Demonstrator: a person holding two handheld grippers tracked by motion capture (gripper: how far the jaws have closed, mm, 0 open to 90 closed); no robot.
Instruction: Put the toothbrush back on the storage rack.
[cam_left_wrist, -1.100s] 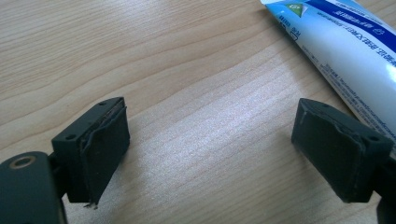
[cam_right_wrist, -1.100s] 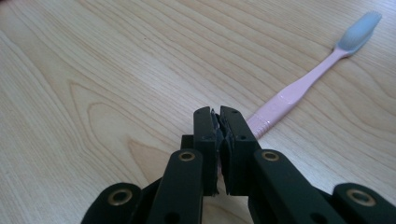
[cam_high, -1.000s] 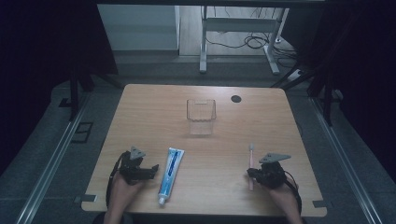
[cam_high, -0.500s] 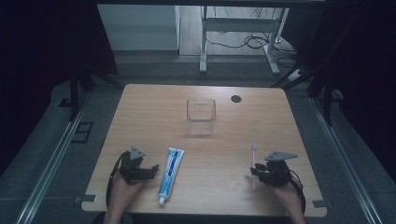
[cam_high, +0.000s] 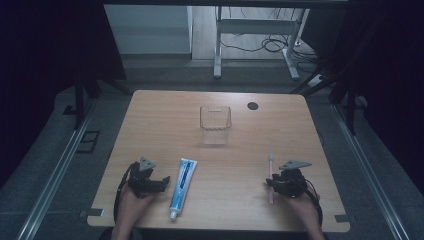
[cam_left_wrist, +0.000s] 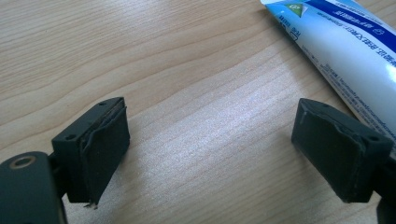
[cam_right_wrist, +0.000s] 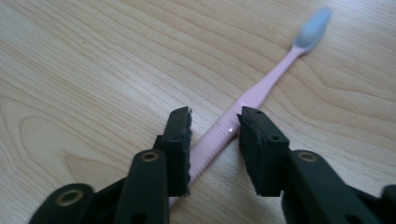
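A light wooden table (cam_high: 150, 125) with visible grain stands on a grey floor in a dim room, dark curtains at both sides and a white metal frame with loose cables at the top of the high view. Near the table's centre, slightly toward the top of the frame, stands a clear, square plastic container (cam_high: 215, 124), upright and apart from everything else. A small black round mark (cam_high: 252, 105) sits to its upper right.

In the lower left of the high view a person's hand holds the left gripper (cam_high: 161, 182) low over the wood. Its jaws are spread wide with only bare table between them, as the left gripper view (cam_left_wrist: 212, 144) shows. Just beside its right-hand jaw lies a white and blue toothpaste tube (cam_high: 182, 185) (cam_left_wrist: 348, 51), flat on the table.

In the lower right, the right gripper (cam_high: 269, 182) (cam_right_wrist: 215, 140) sits at a slim pink toothbrush with a pale blue head (cam_high: 270, 176) (cam_right_wrist: 261, 88). Its jaws are drawn narrow, one on each side of the handle. Whether they press on it cannot be told.
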